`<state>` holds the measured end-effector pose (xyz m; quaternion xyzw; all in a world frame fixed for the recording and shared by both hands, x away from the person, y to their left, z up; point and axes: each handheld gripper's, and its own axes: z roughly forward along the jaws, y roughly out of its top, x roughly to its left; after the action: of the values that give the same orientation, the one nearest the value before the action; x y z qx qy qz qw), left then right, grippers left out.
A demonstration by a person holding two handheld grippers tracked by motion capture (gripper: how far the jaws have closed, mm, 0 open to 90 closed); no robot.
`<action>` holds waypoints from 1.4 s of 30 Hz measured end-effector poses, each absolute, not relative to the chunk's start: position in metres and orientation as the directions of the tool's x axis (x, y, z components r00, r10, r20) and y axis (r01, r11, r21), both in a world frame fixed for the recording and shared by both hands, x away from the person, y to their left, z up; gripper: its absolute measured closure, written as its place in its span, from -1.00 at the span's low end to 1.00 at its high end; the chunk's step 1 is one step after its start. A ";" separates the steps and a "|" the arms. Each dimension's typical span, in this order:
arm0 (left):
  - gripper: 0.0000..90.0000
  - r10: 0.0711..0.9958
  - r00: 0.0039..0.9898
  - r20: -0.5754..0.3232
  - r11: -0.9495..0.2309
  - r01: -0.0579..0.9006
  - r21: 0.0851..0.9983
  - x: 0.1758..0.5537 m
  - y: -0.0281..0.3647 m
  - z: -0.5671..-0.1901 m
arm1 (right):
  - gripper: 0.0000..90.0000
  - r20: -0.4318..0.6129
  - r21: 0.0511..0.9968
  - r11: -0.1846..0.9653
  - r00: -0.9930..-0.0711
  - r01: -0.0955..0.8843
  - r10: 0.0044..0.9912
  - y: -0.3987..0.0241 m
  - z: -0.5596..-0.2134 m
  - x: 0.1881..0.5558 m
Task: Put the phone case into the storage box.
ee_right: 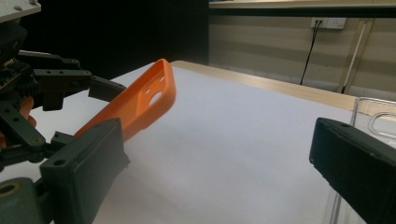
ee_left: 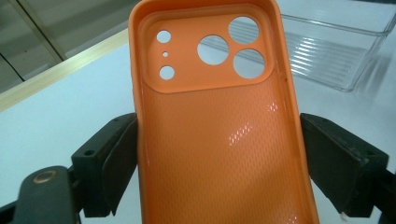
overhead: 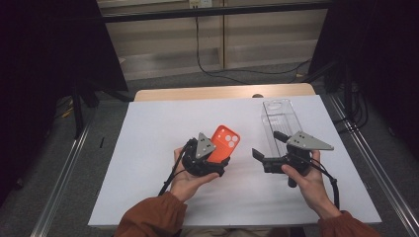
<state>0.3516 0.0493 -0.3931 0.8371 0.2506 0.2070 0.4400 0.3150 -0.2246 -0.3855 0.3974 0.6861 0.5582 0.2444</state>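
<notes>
An orange phone case (overhead: 226, 139) with round camera cut-outs is clamped at its sides by my left gripper (overhead: 216, 159), which is shut on it and holds it above the white sheet. In the left gripper view the orange phone case (ee_left: 219, 140) shows its inner face, a black jaw pressed on each long edge. My right gripper (overhead: 269, 146) is open to the right of it, with nothing between its jaws. The right gripper view has the orange phone case (ee_right: 144, 100) tilted in the air, the left gripper's fingers (ee_right: 105, 88) on it, and my right gripper (ee_right: 219, 168) wide apart.
A clear plastic tray (overhead: 278, 118) lies lengthwise at the right of the white sheet (overhead: 148, 143), just beyond my right gripper; the same clear plastic tray (ee_left: 327, 51) is behind the case. The wooden table edge (overhead: 222, 92) runs along the back.
</notes>
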 end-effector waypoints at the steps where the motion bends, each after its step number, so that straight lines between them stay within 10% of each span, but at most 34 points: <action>1: -0.66 0.602 0.789 0.126 -0.487 0.237 0.840 0.352 0.049 -0.393 | -0.94 0.108 0.960 0.061 -0.565 0.272 0.818 -0.225 -0.385 0.315; 30: -0.66 0.610 0.759 0.225 -0.514 0.163 0.842 0.341 0.025 -0.403 | -0.86 0.135 0.846 0.221 -0.596 0.485 0.791 -0.199 -0.370 0.333; 42: -0.66 0.625 0.743 0.239 -0.509 0.155 0.847 0.335 0.021 -0.408 | -0.29 0.219 0.808 0.167 -0.551 0.565 0.805 -0.200 -0.366 0.342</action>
<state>0.3348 0.0215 -0.4084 0.8257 0.2362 0.2693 0.4358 0.3417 -0.2001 -0.3660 0.4555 0.7524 0.4574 0.1312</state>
